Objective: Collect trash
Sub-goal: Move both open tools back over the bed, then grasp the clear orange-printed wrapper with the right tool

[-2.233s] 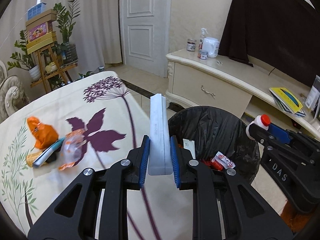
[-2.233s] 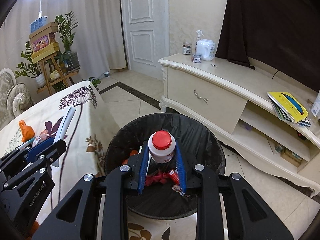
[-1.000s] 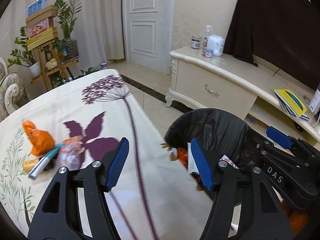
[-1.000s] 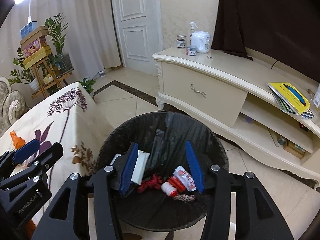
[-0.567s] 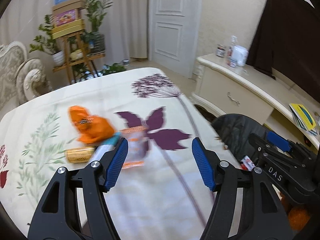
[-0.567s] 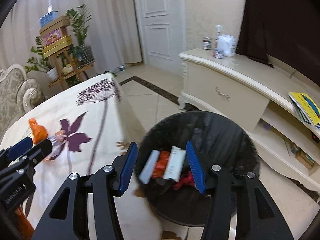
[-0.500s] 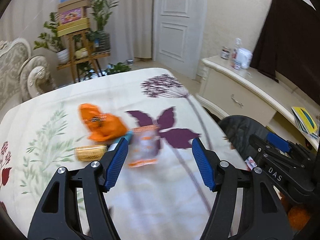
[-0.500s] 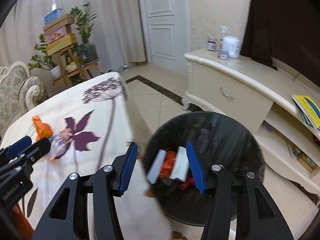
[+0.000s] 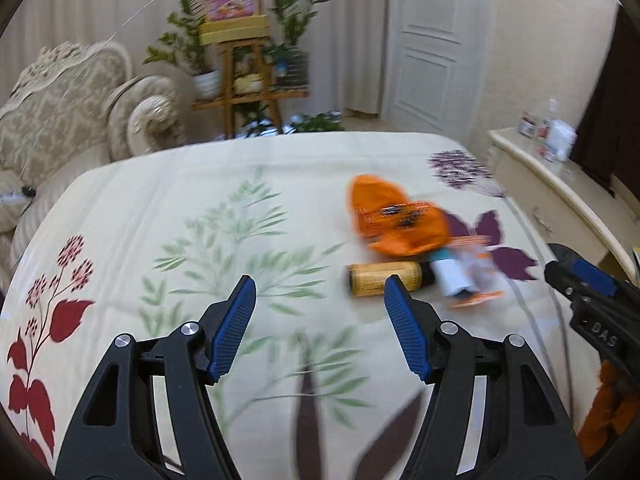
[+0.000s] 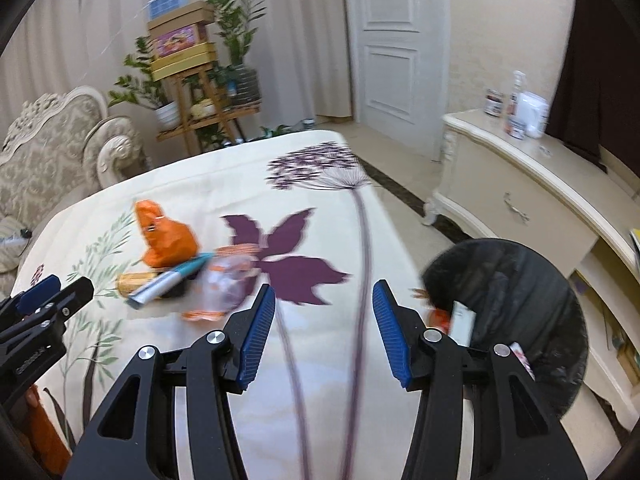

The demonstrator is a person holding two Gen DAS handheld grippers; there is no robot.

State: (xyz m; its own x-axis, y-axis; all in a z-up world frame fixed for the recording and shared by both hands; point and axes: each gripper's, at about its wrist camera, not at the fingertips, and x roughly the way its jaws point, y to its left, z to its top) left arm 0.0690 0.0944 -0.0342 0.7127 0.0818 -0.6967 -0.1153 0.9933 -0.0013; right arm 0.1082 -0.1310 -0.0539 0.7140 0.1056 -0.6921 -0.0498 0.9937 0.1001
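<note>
A small heap of trash lies on the flowered tablecloth [image 9: 168, 208]: a crumpled orange bag [image 9: 394, 222], a yellow-brown bottle [image 9: 382, 278] on its side, a white tube [image 9: 450, 274] with a teal end and a clear wrapper [image 9: 478, 276]. My left gripper [image 9: 320, 316] hangs open and empty over the cloth, just left of the bottle. In the right wrist view the orange bag [image 10: 166, 238], the tube [image 10: 170, 280] and the wrapper [image 10: 224, 284] lie left of my open, empty right gripper [image 10: 324, 326]. The black-lined bin [image 10: 516, 320] with trash inside stands beside the table at right.
A cream sofa [image 9: 60, 120] borders the table's far left. A wooden plant stand with boxes [image 9: 240, 52] and a white door [image 9: 432, 48] are behind. A cream sideboard [image 10: 532, 196] with bottles runs along the right wall.
Both grippers let go of their items over the bin, then swung left over the table. The trash heap now lies ahead and the bin has slid off to the right.
</note>
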